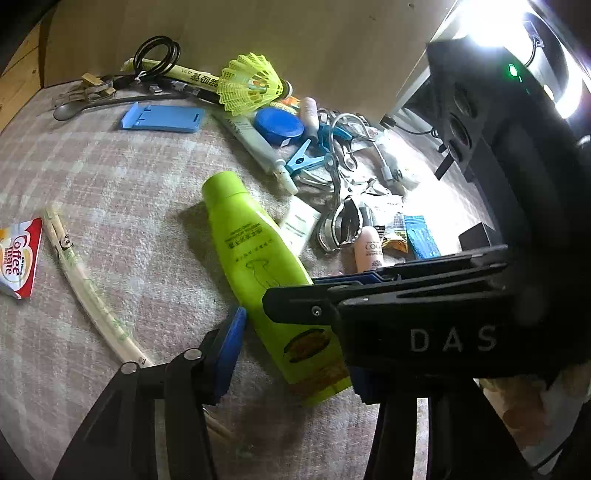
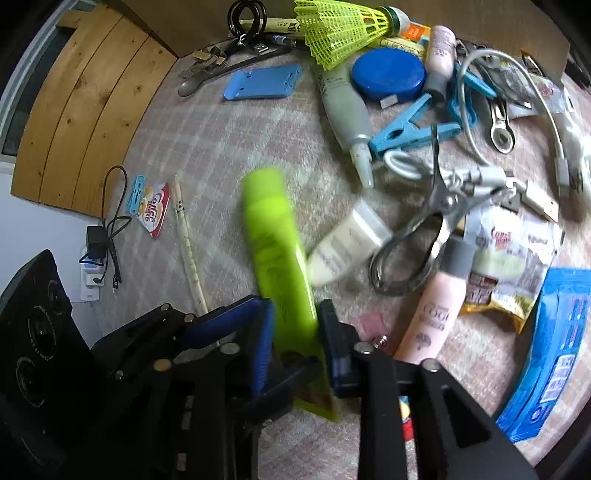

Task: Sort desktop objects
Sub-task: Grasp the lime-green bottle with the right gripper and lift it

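Observation:
A lime green tube point(image 1: 255, 266) lies on the pink plaid cloth point(image 1: 110, 177), cap pointing away. My right gripper point(image 2: 295, 343) is shut on the tube's point(image 2: 280, 258) flat lower end; the tube looks motion-blurred there. In the left wrist view the right gripper's body point(image 1: 417, 325) crosses from the right over the tube. My left gripper point(image 1: 291, 350) is open, its jaws on either side of the tube's lower end; its right finger is hidden behind the right gripper.
A clutter pile sits beyond: yellow shuttlecock point(image 2: 340, 26), blue round lid point(image 2: 388, 74), blue phone stand point(image 2: 262, 83), blue clothespin point(image 2: 410, 129), grey tube point(image 2: 347, 110), metal clamp point(image 2: 417, 236), pink bottle point(image 2: 432, 310), blue packet point(image 2: 550, 354). Chopsticks point(image 1: 88, 288) and a Coffee-mate sachet point(image 1: 18, 258) lie left.

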